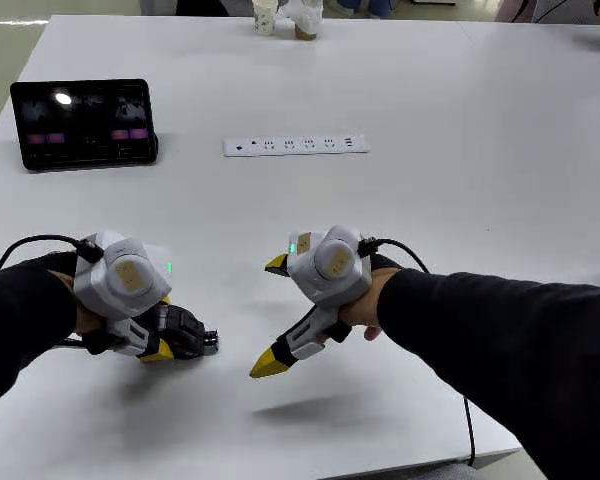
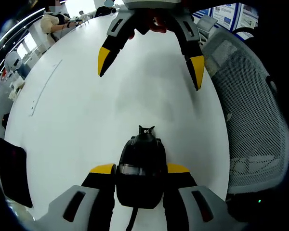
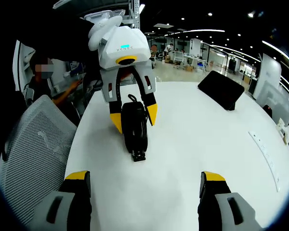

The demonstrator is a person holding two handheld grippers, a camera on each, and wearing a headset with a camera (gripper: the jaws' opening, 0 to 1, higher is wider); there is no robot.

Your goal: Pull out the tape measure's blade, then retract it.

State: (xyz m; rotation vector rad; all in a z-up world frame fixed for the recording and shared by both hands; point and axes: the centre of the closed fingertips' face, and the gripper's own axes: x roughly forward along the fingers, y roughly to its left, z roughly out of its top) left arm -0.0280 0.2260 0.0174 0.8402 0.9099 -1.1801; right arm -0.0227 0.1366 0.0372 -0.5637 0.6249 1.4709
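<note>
**Left gripper.** The left gripper [image 2: 140, 169] is clenched on the tape measure [image 2: 142, 149]. In the left gripper view, the two yellow-tipped jaws press on opposite sides of the black case. The case stands on edge on the white surface [image 1: 430, 200]. The blade's end hook [image 2: 145, 129] sits at the mouth of the case and points away from the gripper, toward the right gripper.

**Right gripper.** The right gripper [image 1: 272, 315] is released. Its jaws are spread wide with bare surface between them, and they grasp nothing. In the right gripper view, the yellow tips rise at either side of the bottom edge, well apart from the tape measure. In the head view, this gripper is raised off the surface and casts a shadow below it. The jaws point toward the left gripper.

**Position of the tape measure.** In the head view, the tape measure lies at the near left part of the surface, under the left hand [image 1: 85, 318]. The open right gripper is near it but does not touch it.

**Other items on the surface.**
- A dark tablet [image 1: 83, 123] stands propped at the far left.
- A white power strip [image 1: 295, 145] lies flat near the middle, beyond both grippers.
- Some pale items [image 1: 285, 15] stand at the far edge; what they are cannot be told.
- A black cable [image 1: 35, 241] runs from the left gripper.

**Beside the surface.** A grey mesh chair [image 2: 250, 120] stands next to the surface on the near side.
</note>
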